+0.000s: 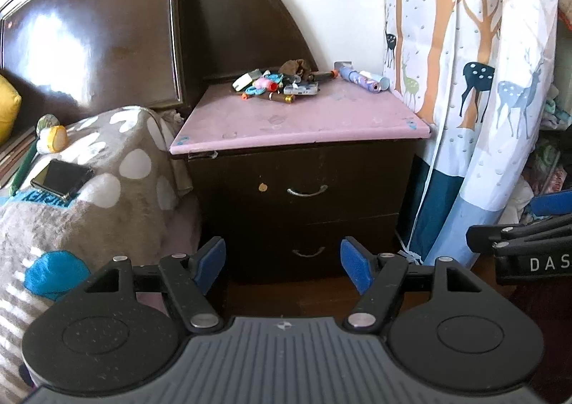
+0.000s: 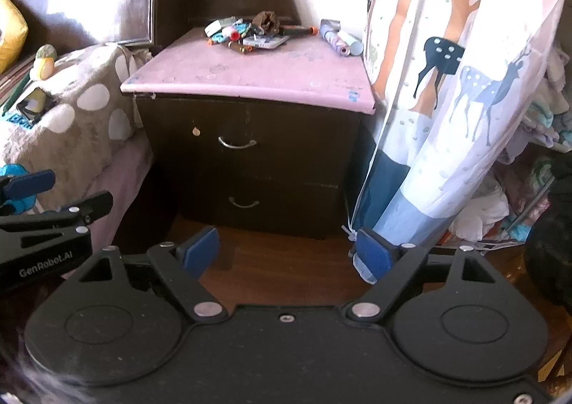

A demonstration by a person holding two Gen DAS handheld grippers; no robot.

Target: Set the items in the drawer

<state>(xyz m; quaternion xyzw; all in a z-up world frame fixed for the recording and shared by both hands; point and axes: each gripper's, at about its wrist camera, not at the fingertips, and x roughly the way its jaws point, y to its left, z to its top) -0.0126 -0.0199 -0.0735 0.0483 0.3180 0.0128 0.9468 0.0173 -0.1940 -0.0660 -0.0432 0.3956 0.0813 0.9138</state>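
Note:
A dark nightstand with a pink top (image 1: 304,118) (image 2: 250,71) stands ahead. Its upper drawer (image 1: 307,191) (image 2: 237,143) and lower drawer (image 1: 307,253) (image 2: 243,203) are both shut, each with a curved metal handle. A pile of small items (image 1: 277,82) (image 2: 250,33) lies at the back of the top, with a patterned roll (image 1: 361,79) (image 2: 338,39) to its right. My left gripper (image 1: 283,262) is open and empty, low before the lower drawer. My right gripper (image 2: 287,254) is open and empty, above the wooden floor in front of the nightstand.
A bed with a grey spotted blanket (image 1: 107,168) (image 2: 71,111) and a phone (image 1: 60,177) lies left of the nightstand. A deer-print curtain (image 1: 482,100) (image 2: 464,82) hangs close on the right. A dark headboard (image 1: 107,28) stands behind. Clothes (image 2: 529,189) are piled far right.

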